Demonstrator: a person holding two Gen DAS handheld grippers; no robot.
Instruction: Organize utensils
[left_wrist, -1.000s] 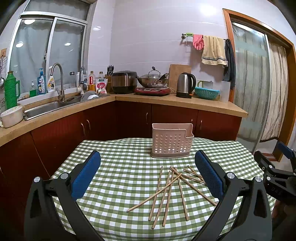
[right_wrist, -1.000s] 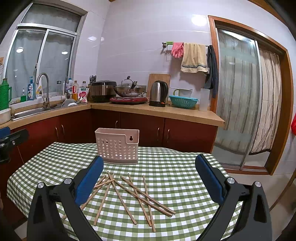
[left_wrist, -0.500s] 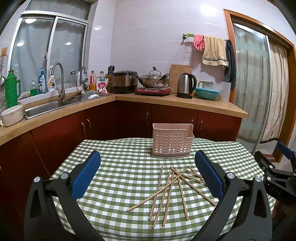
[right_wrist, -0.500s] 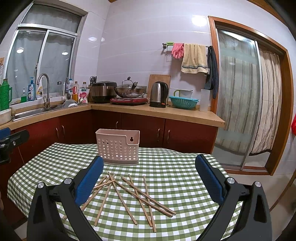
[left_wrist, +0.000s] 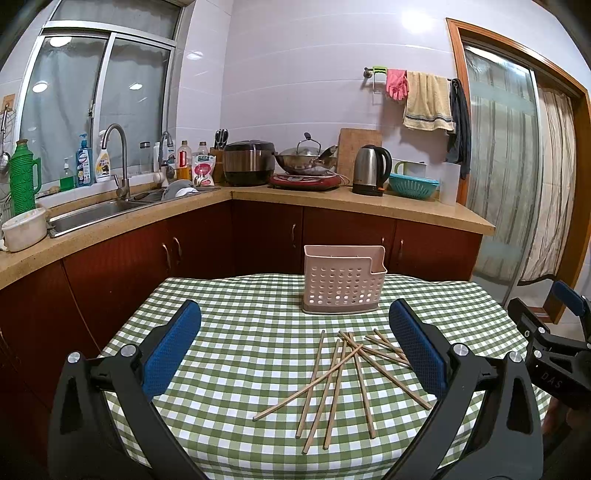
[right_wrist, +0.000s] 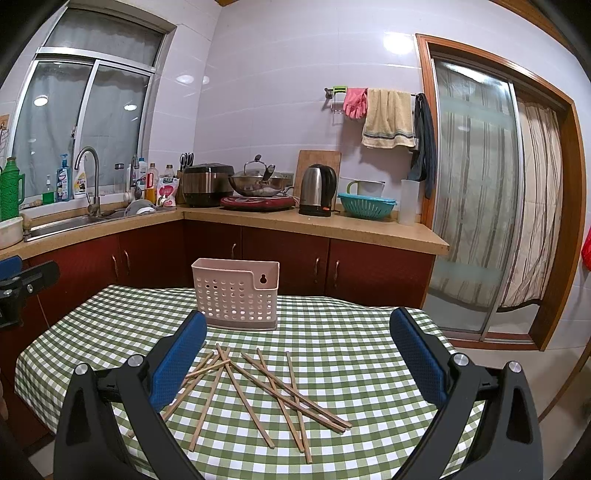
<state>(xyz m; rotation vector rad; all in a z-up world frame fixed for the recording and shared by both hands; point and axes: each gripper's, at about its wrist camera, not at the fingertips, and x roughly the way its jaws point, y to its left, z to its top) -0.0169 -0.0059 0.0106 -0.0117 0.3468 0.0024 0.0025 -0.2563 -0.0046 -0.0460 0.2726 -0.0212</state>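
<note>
Several wooden chopsticks (left_wrist: 340, 380) (right_wrist: 258, 391) lie scattered and crossed on the green checked tablecloth. Behind them stands a pale pink perforated utensil holder (left_wrist: 343, 280) (right_wrist: 236, 295), upright and empty as far as I can see. My left gripper (left_wrist: 295, 354) hovers open above the near side of the table, the chopsticks lying ahead between its blue pads (left_wrist: 170, 350). My right gripper (right_wrist: 297, 358) is also open and holds nothing, with the chopsticks below and ahead of it. The right gripper's body (left_wrist: 554, 354) shows at the right edge of the left wrist view.
The table (left_wrist: 240, 332) (right_wrist: 351, 347) stands in a kitchen. An L-shaped counter (left_wrist: 369, 203) behind it carries a sink, bottles, rice cooker, wok, kettle and a teal colander. A sliding glass door (right_wrist: 476, 221) is on the right.
Both views have shifted very slightly; the chopsticks and holder have not moved, and both grippers stay open.
</note>
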